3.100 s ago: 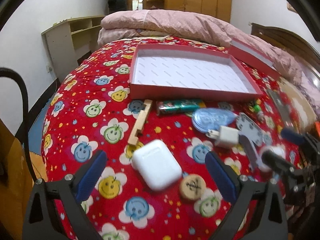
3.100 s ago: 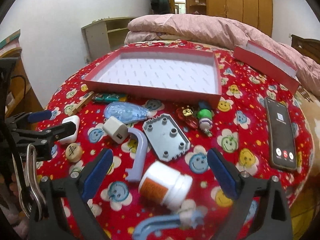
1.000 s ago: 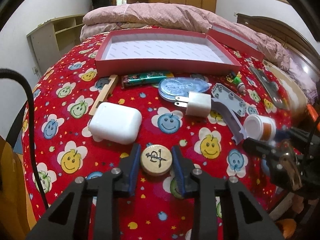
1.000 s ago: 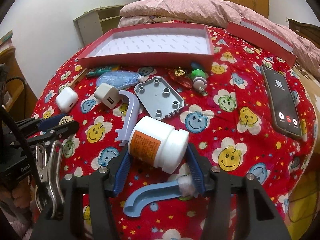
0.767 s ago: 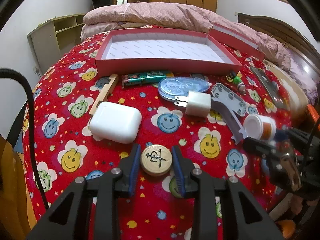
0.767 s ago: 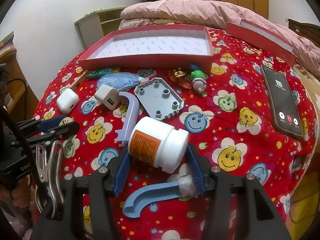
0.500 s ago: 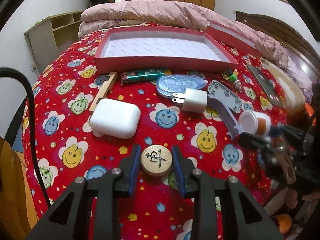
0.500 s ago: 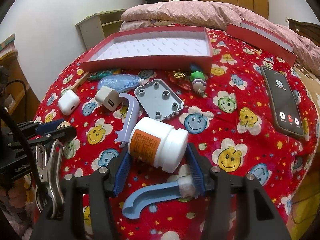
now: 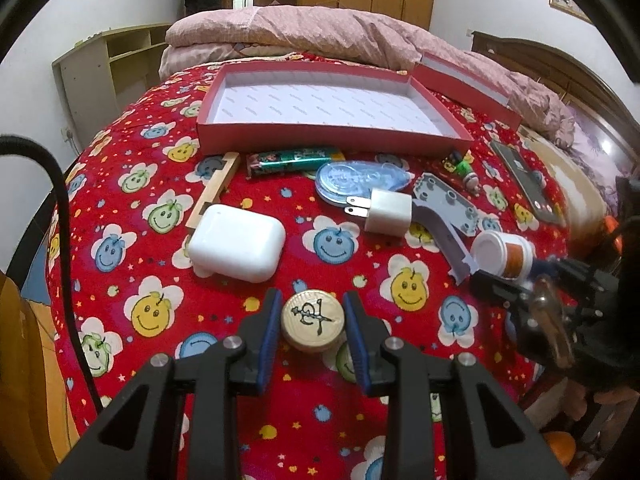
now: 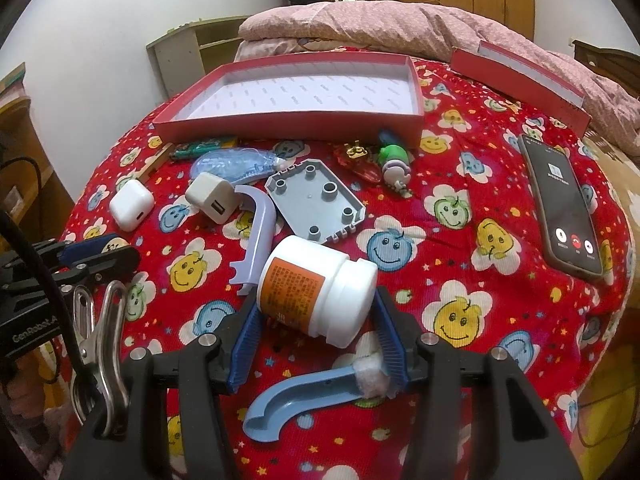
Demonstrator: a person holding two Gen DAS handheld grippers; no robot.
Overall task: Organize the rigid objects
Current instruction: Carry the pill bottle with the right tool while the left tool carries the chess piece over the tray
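Observation:
My left gripper point(image 9: 313, 326) is shut on a round wooden chess piece point(image 9: 313, 323) with a black character, held just above the red smiley-face bedspread. My right gripper point(image 10: 316, 330) is shut on a white pill bottle point(image 10: 316, 290) with an orange label, lying on its side and lifted slightly. The open red box point(image 9: 332, 140) with a white floor lies beyond the objects; in the right wrist view it is at the top point(image 10: 288, 122). The right gripper and the bottle point(image 9: 502, 252) also show at the right of the left wrist view.
On the bedspread: a white earbud case point(image 9: 238, 238), a charger plug point(image 9: 386, 212), a green lighter point(image 9: 296, 159), a wooden strip point(image 9: 214, 188), a blue tape dispenser point(image 9: 348, 178), a grey plate point(image 10: 316, 202), lilac and blue curved parts point(image 10: 258, 236), small toys point(image 10: 394, 160), a phone point(image 10: 560, 204) and the box lid point(image 10: 516, 76).
Both grippers closed from open onto the chess piece and the bottle earlier. In the last second both have risen slightly with their objects.

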